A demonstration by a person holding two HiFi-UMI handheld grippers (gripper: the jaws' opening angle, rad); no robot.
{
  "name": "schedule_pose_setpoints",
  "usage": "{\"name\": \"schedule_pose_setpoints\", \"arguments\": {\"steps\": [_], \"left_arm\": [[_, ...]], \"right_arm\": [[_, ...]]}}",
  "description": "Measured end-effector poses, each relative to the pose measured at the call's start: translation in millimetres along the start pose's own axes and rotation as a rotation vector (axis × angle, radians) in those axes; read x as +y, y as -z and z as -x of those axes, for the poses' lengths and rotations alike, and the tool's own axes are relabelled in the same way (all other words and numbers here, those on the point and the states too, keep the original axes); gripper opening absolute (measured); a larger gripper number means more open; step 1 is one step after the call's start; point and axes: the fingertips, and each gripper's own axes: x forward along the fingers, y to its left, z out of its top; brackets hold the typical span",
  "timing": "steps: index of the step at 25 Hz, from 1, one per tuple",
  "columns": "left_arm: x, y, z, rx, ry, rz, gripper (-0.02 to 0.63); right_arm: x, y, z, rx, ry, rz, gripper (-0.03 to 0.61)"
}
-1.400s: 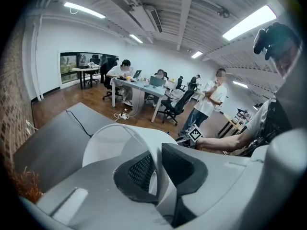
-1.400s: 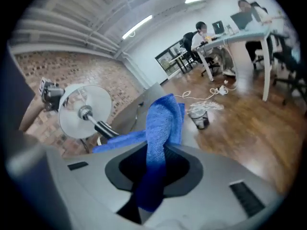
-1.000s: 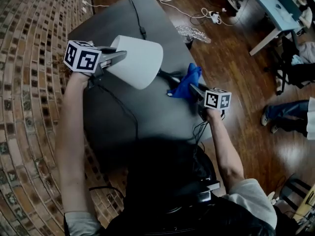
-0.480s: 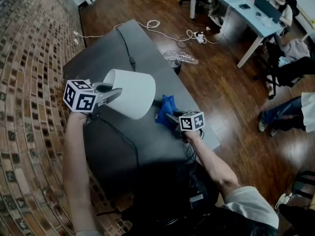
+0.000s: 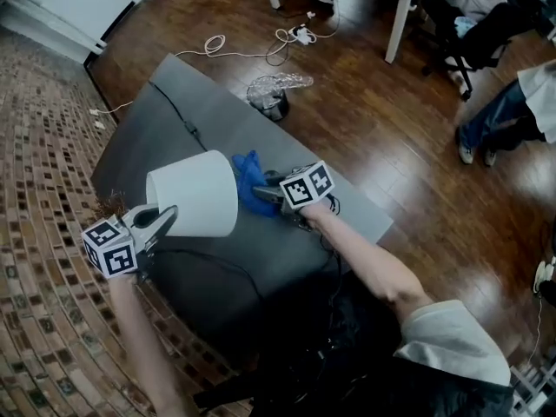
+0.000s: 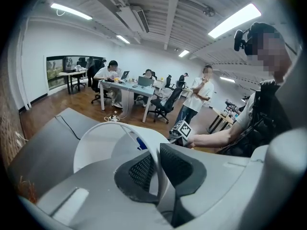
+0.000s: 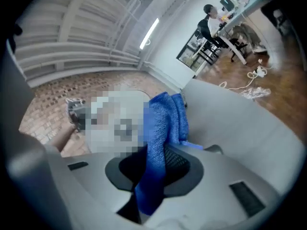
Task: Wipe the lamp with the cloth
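Note:
A white lamp shade [image 5: 195, 194] hangs tilted over the grey table [image 5: 165, 94]. My left gripper [image 5: 169, 214] is shut on the shade's near rim. In the left gripper view the thin rim [image 6: 154, 152] runs between the pads, and the jaws have just closed a little further on it. My right gripper [image 5: 261, 191] is shut on a blue cloth [image 5: 248, 179] that sits against the shade's right side. The cloth [image 7: 165, 123] rises out of the right jaws, and a blurred patch hides most of the shade behind it.
A black cable [image 5: 187, 129] runs over the table's far half. Crumpled clear plastic [image 5: 274, 89] and loose white cords [image 5: 261, 46] lie on the wooden floor beyond. Brick paving borders the left. A seated person's legs [image 5: 491, 124] are at the right.
My right gripper has carried the blue cloth left, from beside the lamp up against the shade. The left gripper has kept its hold on the rim and shifted slightly. The head view has swung.

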Motion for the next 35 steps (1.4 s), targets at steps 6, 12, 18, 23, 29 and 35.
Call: {"name": "schedule_pose_setpoints", "arguments": {"steps": [6,12,18,23,29,35], "left_arm": [[-12,7,2,-0.002,0.017,-0.018,0.021],[-13,20,10,-0.031,0.019,0.008,0.018],[-2,24,17,-0.062,0.009,0.046,0.02],[-2,25,15,-0.061,0.006,0.059,0.02],[-16,30,10,-0.061,0.004,0.043,0.02],[-25,19,0,-0.046,-0.033,0.029,0.02]], "right_arm": [[-90,8,57,0.072,0.325,0.051,0.078],[-70,-19,94,0.003,0.292,0.12,0.078],[60,-62,26,-0.156,-0.298,-0.076,0.078],[86,-36,-39,-0.054,-0.353,-0.115,0.078],[5,-1,1,0.029,-0.014,-0.01,0.078],[-11,-32,90,-0.021,0.13,0.178,0.078]]}}
